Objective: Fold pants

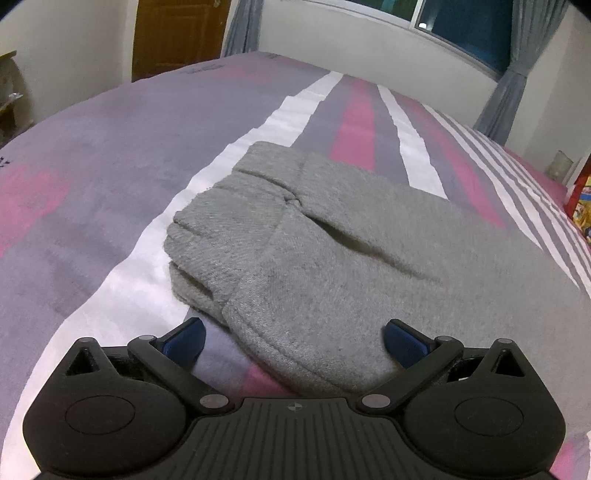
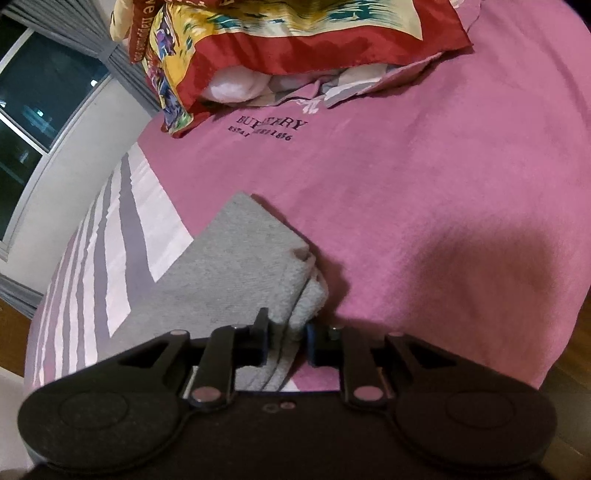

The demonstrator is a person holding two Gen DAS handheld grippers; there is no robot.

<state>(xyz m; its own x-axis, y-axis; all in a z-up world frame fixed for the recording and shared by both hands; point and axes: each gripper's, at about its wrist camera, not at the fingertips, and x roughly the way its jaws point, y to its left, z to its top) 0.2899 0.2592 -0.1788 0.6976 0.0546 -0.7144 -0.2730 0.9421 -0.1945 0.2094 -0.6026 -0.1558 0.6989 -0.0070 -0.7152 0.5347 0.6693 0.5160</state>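
The grey pants [image 1: 332,251] lie folded on the bed, cuffs stacked at the left. My left gripper [image 1: 295,343] is open, its blue pads on either side of the near folded edge, not pinching it. In the right wrist view the pants [image 2: 229,266] show as a folded grey corner. My right gripper [image 2: 286,341] is shut on the layered edge of the pants, fabric squeezed between its pads.
The bed cover [image 1: 110,166] has purple, pink and white stripes. A red patterned pillow [image 2: 295,37] lies at the bed's far end. A brown door [image 1: 177,33], grey curtains [image 1: 509,92] and a window [image 1: 461,22] stand beyond the bed.
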